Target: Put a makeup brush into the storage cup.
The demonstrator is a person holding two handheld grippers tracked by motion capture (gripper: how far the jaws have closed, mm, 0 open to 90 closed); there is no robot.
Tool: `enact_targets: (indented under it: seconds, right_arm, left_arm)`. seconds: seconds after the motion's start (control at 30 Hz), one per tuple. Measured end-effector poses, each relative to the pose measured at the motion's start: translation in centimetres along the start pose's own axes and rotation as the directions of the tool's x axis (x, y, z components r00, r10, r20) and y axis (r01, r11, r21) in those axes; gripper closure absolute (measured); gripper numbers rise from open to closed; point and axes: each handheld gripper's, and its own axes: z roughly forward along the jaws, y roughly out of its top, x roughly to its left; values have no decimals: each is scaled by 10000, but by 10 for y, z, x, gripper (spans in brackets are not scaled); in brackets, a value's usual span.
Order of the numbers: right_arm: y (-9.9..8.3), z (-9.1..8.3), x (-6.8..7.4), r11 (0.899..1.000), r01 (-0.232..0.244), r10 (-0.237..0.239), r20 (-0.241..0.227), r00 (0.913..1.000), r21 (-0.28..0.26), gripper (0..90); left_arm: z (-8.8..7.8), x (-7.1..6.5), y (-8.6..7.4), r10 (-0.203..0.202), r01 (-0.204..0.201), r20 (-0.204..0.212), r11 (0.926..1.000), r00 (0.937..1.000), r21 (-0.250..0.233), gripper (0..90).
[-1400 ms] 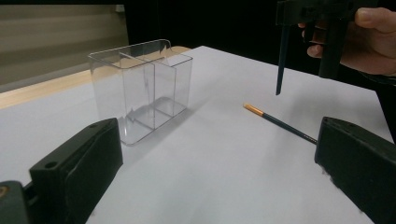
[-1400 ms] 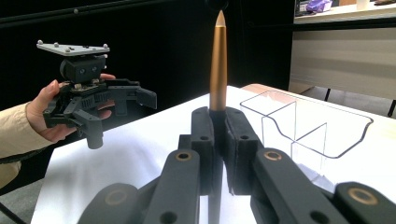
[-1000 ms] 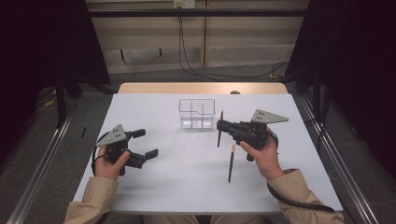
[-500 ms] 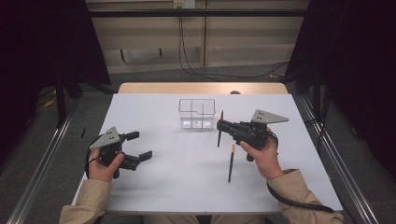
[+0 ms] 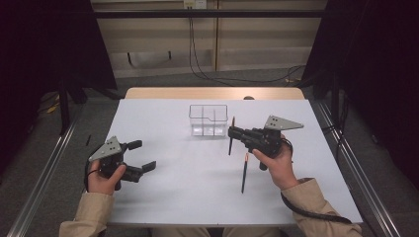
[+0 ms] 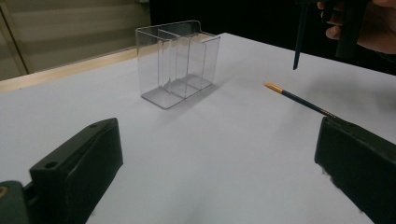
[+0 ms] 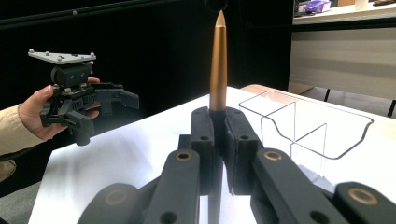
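On the near part of the white tabletop (image 5: 197, 197), at about 8 o'clock from its middle, the left tongs (image 5: 143, 155) sit in the person's left hand (image 5: 101, 178) with the jaws spread wide apart and nothing between them; in the left gripper view the two black jaws stand at either edge with bare tabletop between.

Toward 4 o'clock a second pencil (image 5: 244, 174) lies flat on the tabletop, running nearly from 6 to 12, its orange end at the far tip. In the left gripper view it (image 6: 299, 99) lies just ahead of one jaw.

Just beyond it, at about 3 o'clock, the right tongs (image 5: 232, 132) are held by the right hand (image 5: 277, 165), jaws pressed together and clamped on a pencil (image 5: 231, 136). This pencil stands roughly upright, off the tabletop; in the right gripper view its orange shaft (image 7: 218, 65) rises from between the closed jaws to a point.

Farther back, toward 12 o'clock, a clear plastic holder (image 5: 208, 120) with compartments stands upright on the tabletop, just beside the clamped pencil and apart from it. The holder looks empty.
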Motion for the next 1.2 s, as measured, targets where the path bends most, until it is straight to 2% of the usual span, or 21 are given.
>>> enact_targets:
  seconds: [0.13,0.5,0.73,0.9,1.2]
  right_arm:
    - [-1,0,-1,10000,-30,30,21,10000,17,833]
    - [1,1,-3,10000,93,-93,170,9998,-11,833]
    - [4,5,-7,9999,135,-134,267,9996,-44,833]
    - [6,6,-11,9999,118,-114,378,9992,-109,833]
    - [15,10,-17,9996,250,-244,592,9979,-95,833]
  left_arm:
    - [-4,0,-1,-135,136,43,9999,9999,-59,9]
    - [-17,3,-4,-200,198,-127,9997,9997,-174,10]
    - [-20,5,-6,-173,170,-159,9997,9997,-170,9]
    - [-24,5,-7,-373,363,-222,9985,9991,-407,9]
    - [-21,4,-8,-338,333,-168,9990,9993,-298,9]
